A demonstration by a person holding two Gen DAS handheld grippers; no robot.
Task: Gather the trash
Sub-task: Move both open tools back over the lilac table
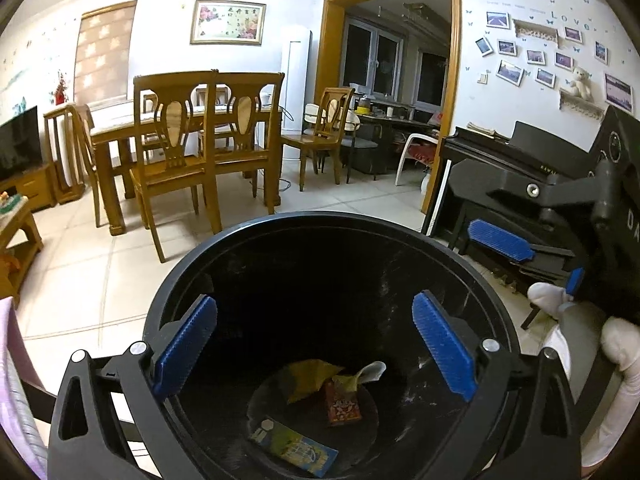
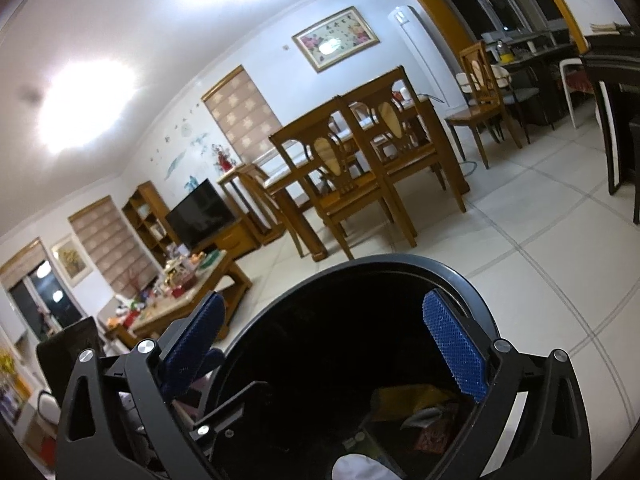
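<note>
You're working under bright indoor ceiling light. In the right wrist view two ceiling lamps (image 2: 86,104) blow out to pure white glare at the upper left and top, washing out the ceiling around them. Your windows (image 1: 376,64) at the far end are dark, so no daylight comes in. The white floor tiles (image 1: 100,264) reflect evenly, with soft shadows under the dining chairs (image 1: 208,152). The inside of the black trash bin (image 1: 400,280) swallows light; in the right wrist view its contents are dim and murky. Both pictures bulge with fisheye curvature, dark vignetting cuts the corners, and the near blue pads (image 2: 192,344) look slightly soft.
</note>
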